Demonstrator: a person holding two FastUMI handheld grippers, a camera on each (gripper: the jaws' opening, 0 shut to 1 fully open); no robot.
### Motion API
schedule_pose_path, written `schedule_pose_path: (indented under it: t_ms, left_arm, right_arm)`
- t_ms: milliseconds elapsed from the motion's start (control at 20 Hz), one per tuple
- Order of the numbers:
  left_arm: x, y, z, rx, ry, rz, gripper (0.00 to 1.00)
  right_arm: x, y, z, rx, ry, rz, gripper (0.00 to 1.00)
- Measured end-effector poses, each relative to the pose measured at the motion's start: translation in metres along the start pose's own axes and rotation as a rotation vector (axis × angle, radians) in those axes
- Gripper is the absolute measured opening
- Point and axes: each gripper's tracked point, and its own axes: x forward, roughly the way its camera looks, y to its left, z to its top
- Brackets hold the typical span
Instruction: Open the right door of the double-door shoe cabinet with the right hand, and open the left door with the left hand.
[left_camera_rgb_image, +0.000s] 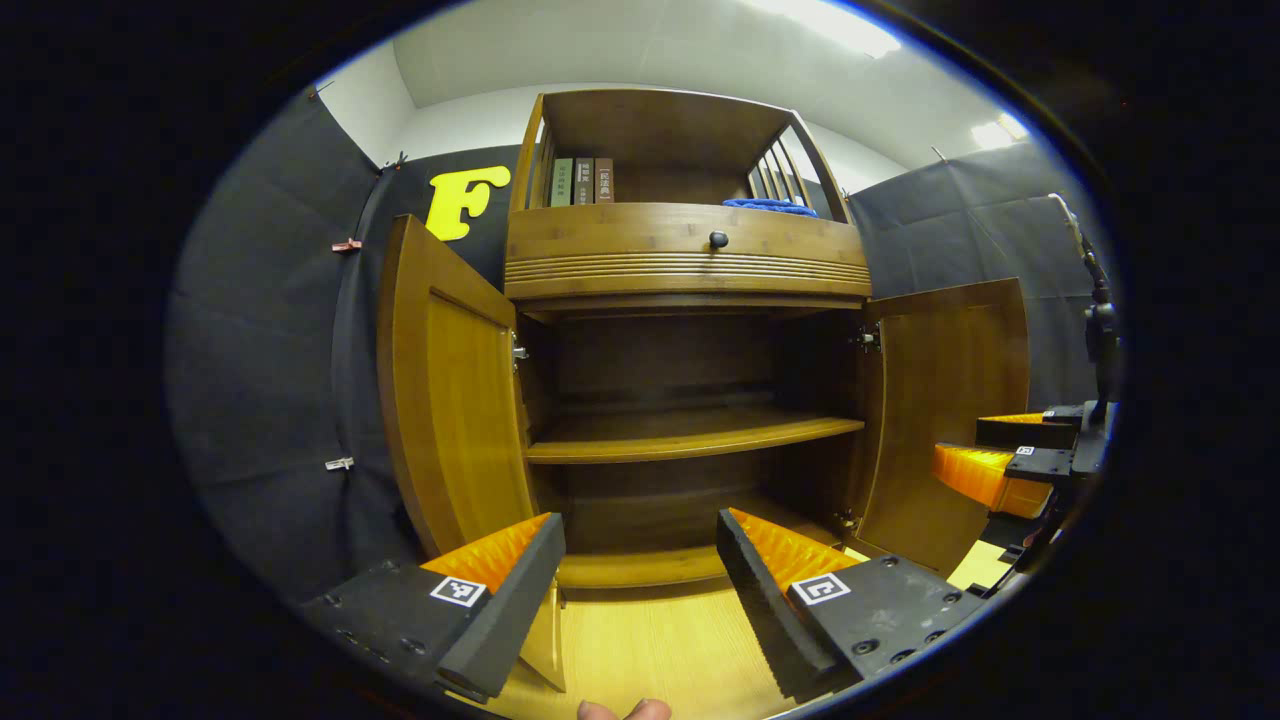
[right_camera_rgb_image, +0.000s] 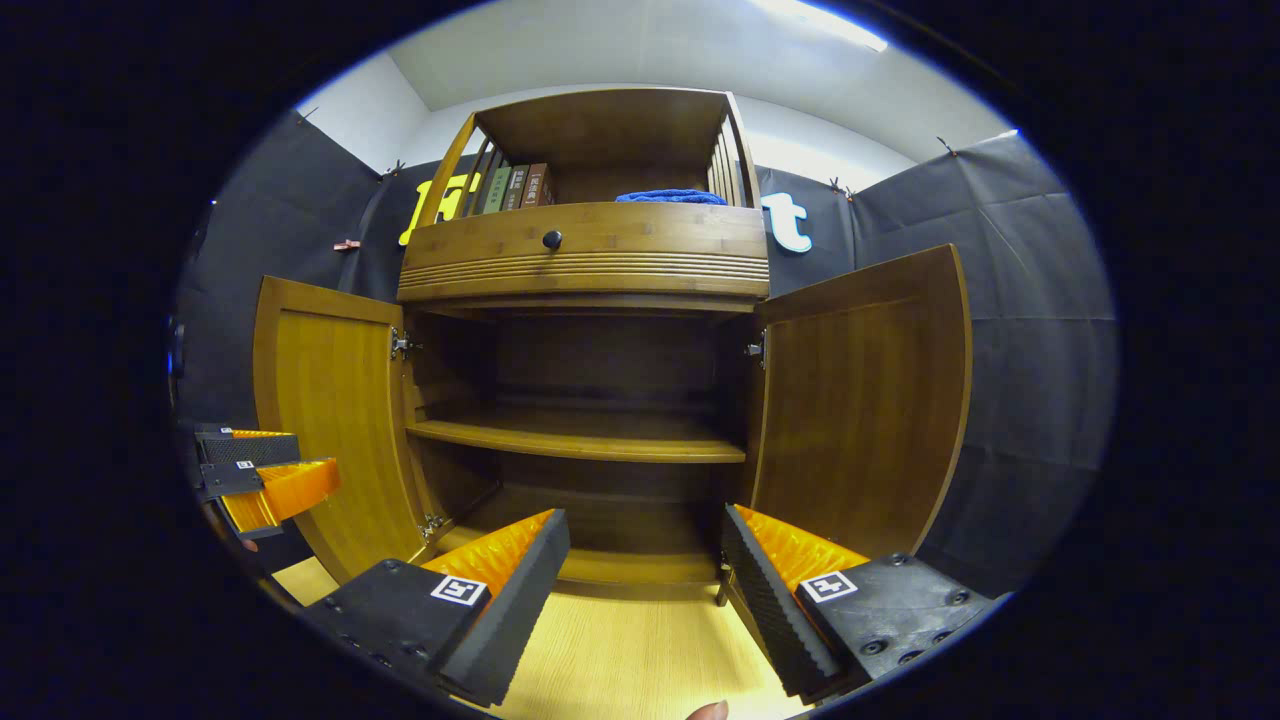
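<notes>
The shoe cabinet (left_camera_rgb_image: 686, 260) stands on pale wood flooring (left_camera_rgb_image: 650, 640) against black cloth walls under a white ceiling. Its left door (left_camera_rgb_image: 445, 400) is swung wide; the left gripper (left_camera_rgb_image: 640, 575) hangs before it, fingers spread, holding nothing. The right door (right_camera_rgb_image: 860, 400) is open too, with the right gripper (right_camera_rgb_image: 645, 580) likewise spread and empty.

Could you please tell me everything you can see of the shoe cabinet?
The cabinet looks like varnished brown wood. Both doors, left door and right door, stand swung wide open on metal hinges, showing a dark interior with one bare shelf. Above is a ribbed drawer front with a dark knob, then an open slatted top compartment holding books and a blue cloth. It stands on a light wooden floor. Neither gripper touches it.
</notes>
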Motion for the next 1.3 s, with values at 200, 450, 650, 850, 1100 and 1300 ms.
schedule_pose_path:
  t_ms: [200, 450, 650, 850, 1100, 1300]
  left_arm:
    - [-0.0002, -0.0046, -0.0023, -0.022, 0.011, -0.011, 0.95]
    - [0.0003, -0.0040, -0.0019, -0.026, 0.012, -0.003, 0.95]
    - [0.0029, -0.0061, -0.0016, -0.018, 0.012, -0.003, 0.95]
    - [0.0040, -0.0084, -0.0009, -0.018, 0.011, -0.004, 0.94]
    - [0.0041, -0.0066, -0.0026, -0.017, 0.016, 0.001, 0.95]
    - [0.0043, -0.0057, -0.0019, -0.015, 0.013, 0.005, 0.94]
  right_arm:
    - [-0.0060, -0.0036, -0.0010, -0.001, 0.005, -0.005, 0.98]
    - [-0.0060, -0.0068, -0.0034, 0.003, 0.013, -0.008, 0.96]
    - [-0.0054, -0.0065, -0.0001, 0.000, 0.004, -0.002, 0.98]
    - [-0.0048, -0.0066, -0.0024, -0.001, 0.010, 0.003, 0.98]
    - [-0.0044, -0.0088, -0.0026, 0.004, 0.010, 0.000, 0.98]
    - [-0.0034, -0.0089, -0.0033, 0.007, 0.013, -0.001, 0.98]
